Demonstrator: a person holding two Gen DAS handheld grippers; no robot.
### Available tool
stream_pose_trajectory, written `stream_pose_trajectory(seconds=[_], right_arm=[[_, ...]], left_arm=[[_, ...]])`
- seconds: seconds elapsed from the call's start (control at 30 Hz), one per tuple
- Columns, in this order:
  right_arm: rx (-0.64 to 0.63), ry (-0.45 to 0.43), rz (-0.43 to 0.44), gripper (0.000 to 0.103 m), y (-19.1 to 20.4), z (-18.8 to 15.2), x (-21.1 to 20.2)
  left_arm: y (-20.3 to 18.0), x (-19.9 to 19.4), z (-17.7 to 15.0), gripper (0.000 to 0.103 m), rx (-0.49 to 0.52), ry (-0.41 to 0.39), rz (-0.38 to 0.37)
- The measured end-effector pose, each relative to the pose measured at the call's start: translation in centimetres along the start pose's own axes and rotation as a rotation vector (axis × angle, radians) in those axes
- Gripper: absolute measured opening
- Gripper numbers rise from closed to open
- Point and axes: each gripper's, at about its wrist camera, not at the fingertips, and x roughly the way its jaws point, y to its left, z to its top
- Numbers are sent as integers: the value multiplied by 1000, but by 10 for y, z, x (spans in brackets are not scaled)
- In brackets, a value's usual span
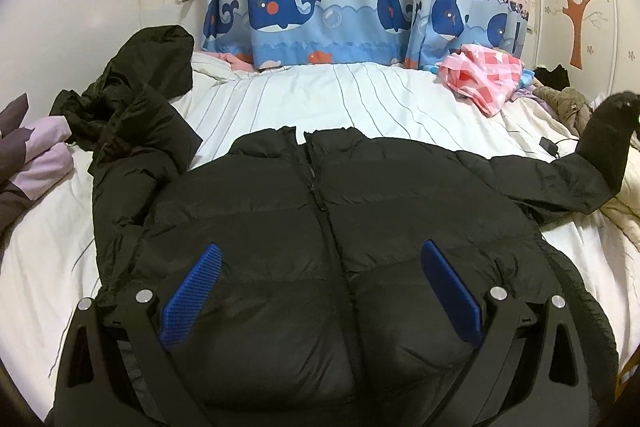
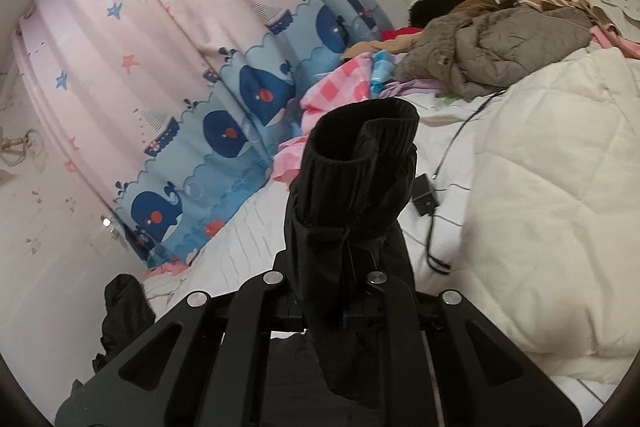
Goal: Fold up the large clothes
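A black puffer jacket (image 1: 320, 227) lies front up on the striped white bed sheet (image 1: 320, 99), zipper down the middle. Its left sleeve is bent upward at the left. My left gripper (image 1: 318, 291) is open with blue pads (image 1: 192, 295) spread over the jacket's lower front. The right sleeve stretches to the right and its cuff (image 1: 608, 123) is lifted. In the right wrist view my right gripper (image 2: 348, 267) is shut on that black sleeve cuff (image 2: 356, 179), which stands up and hides the fingertips.
A whale-print curtain (image 1: 320, 7) hangs behind the bed. A pink checked cloth (image 1: 480, 75) and a brown coat (image 2: 500, 43) lie at the far right. A cream quilt (image 2: 560, 207) and a black charger with cable (image 2: 426, 199) lie right. Purple clothes (image 1: 36, 159) lie left.
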Motion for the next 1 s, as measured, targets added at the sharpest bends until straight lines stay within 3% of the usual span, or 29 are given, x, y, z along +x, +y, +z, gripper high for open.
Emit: stream_pose_trajectory(seconds=[0.4,0.6,0.77,1.0], right_arm=[[-3,40,54,11,33,-14,18],[-11,64,106,11,59,-21,30],[-43,99,171,10,101,-34,43],[-125,188,278,11,190,-67,65]], left_arm=[[1,0,-2,96,9,4,8],[11,10,-3,96,-39,53,-12],[33,15,-1,96,-123,82,-18],[78,17,0,96,-270,106,-15]])
